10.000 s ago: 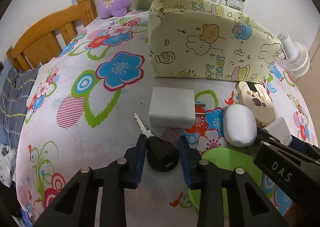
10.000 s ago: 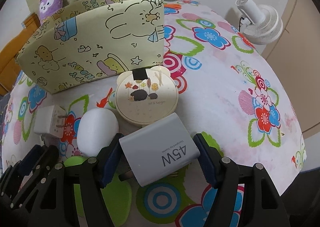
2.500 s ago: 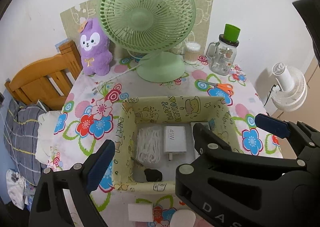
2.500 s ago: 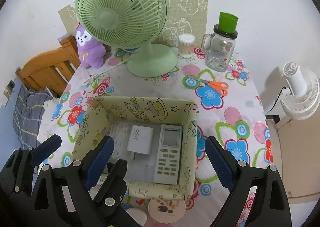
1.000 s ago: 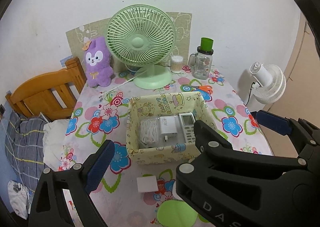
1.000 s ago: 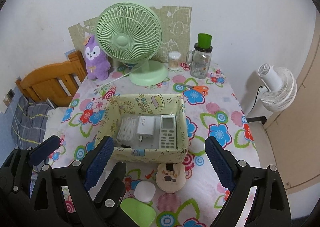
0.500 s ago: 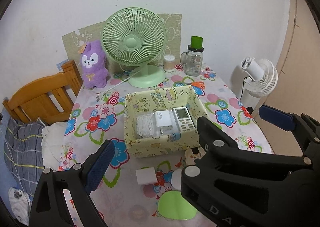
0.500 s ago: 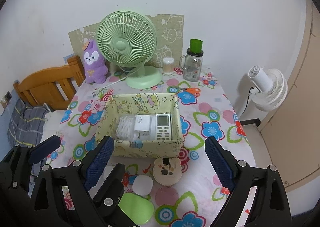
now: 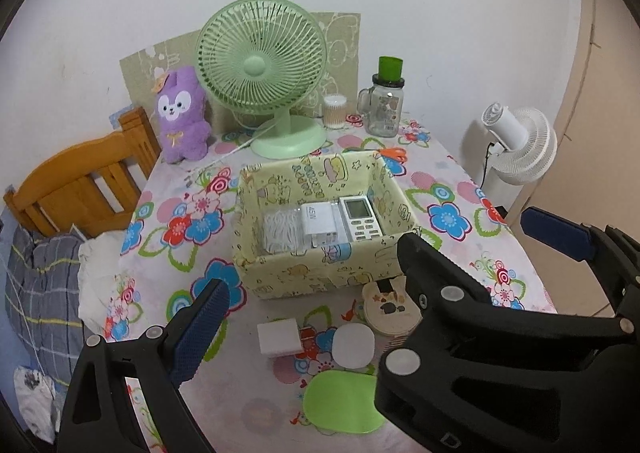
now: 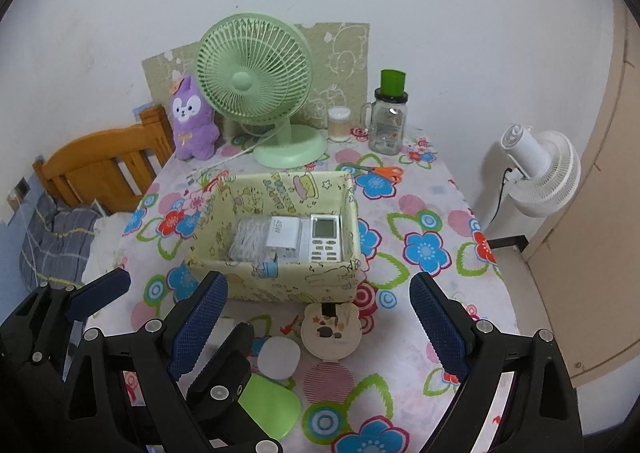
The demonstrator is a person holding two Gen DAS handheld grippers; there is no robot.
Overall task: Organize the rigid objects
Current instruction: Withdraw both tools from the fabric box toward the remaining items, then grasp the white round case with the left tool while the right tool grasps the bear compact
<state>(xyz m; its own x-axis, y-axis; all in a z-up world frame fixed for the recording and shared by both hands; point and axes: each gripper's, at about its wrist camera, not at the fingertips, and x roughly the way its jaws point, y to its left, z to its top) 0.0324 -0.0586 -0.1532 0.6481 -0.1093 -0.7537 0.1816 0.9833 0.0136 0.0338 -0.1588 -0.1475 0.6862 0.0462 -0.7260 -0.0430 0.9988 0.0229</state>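
Fabric bin point(image 10: 280, 281) sits mid-table, already holding a white charger point(image 10: 285, 232), a remote point(image 10: 325, 239) and a bundle of white cord point(image 10: 248, 237). Loose at 6 o'clock of it lie a round beige case point(image 10: 332, 331), a white oval case point(image 10: 279, 357), a green oval piece point(image 10: 270, 407) and a white block point(image 9: 279, 337). My right claw point(image 10: 316, 327) hangs spread wide with nothing between its pads; my left claw point(image 9: 312, 293) is apart too, empty.

My worry — the two claws crowd each other low over the loose pieces, so a reach could knock them together or shove the white oval case sideways. The bin's soft wall could fold if I clip it.

A flowered cloth point(image 10: 424, 245) covers the table; at 12 o'clock stand a green fan point(image 10: 256, 85), a purple plush point(image 10: 194, 121) and a jar point(image 10: 388, 121) — a white fan point(image 10: 540, 169) at 3 o'clock.
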